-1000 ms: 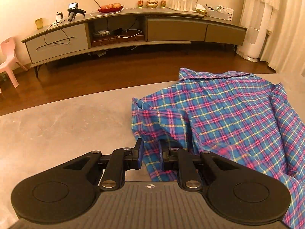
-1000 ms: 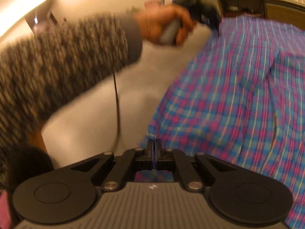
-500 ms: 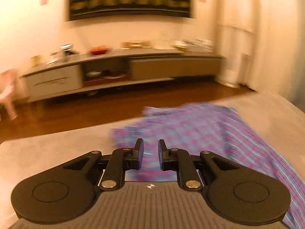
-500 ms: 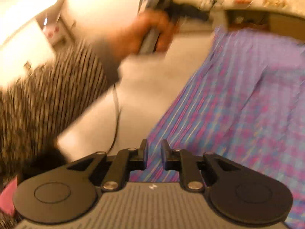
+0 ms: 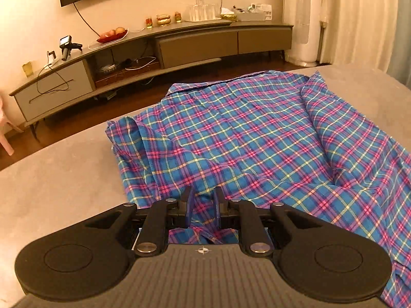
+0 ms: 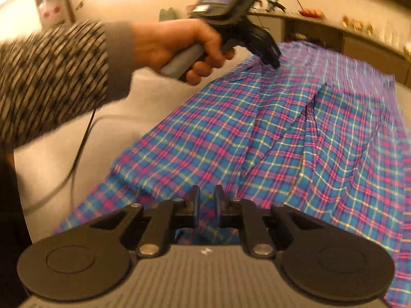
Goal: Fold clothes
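Grey tabletop (image 5: 64,179), plaid shirt (image 5: 257,133) spread from 12 to 3 o'clock. Left gripper (image 5: 203,200) and right gripper (image 6: 205,197) both parted, empty, over near hem; long axis toward 12.

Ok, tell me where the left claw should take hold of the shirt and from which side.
Take the shirt by its folded left edge, where the bunched sleeve lies on the table. Bring the left claw, now open, in low from the bare table on the left. That edge looks raised and layered, so the fingers could probably slide around it; the middle lies flat with nothing to pinch.
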